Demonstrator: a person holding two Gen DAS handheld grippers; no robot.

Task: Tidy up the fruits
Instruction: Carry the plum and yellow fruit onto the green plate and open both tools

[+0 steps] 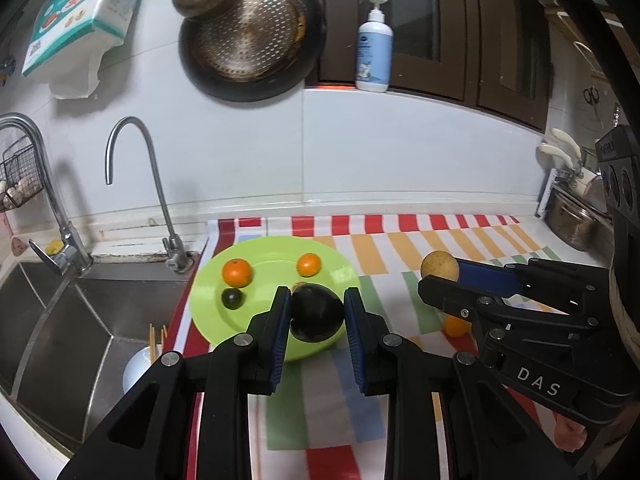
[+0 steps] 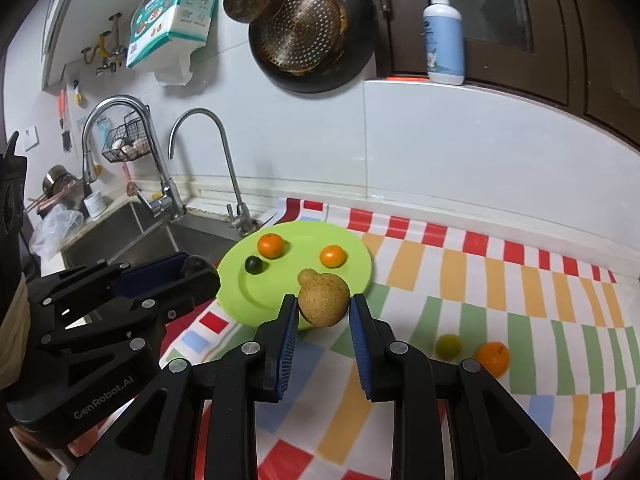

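A green plate (image 1: 264, 248) (image 2: 352, 248) lies on the striped cloth beside the sink. On it are two oranges (image 1: 237, 272) (image 1: 309, 264) and a small dark fruit (image 1: 232, 299). My left gripper (image 1: 318, 312) is shut on a dark avocado (image 1: 317, 317) above the plate's near edge. My right gripper (image 2: 324, 312) is shut on a brown pear (image 2: 323, 299) above the plate's near right edge; the pear also shows in the left wrist view (image 1: 439, 266). A green lime (image 2: 448, 346) and an orange (image 2: 493, 357) lie on the cloth to the right.
The steel sink (image 1: 80, 320) with two taps (image 1: 132, 152) lies left of the plate, a bowl with chopsticks (image 1: 140, 364) inside. A pan (image 1: 248, 40) hangs on the wall. A pump bottle (image 1: 374, 52) stands on the sill. Pots (image 1: 572, 220) stand far right.
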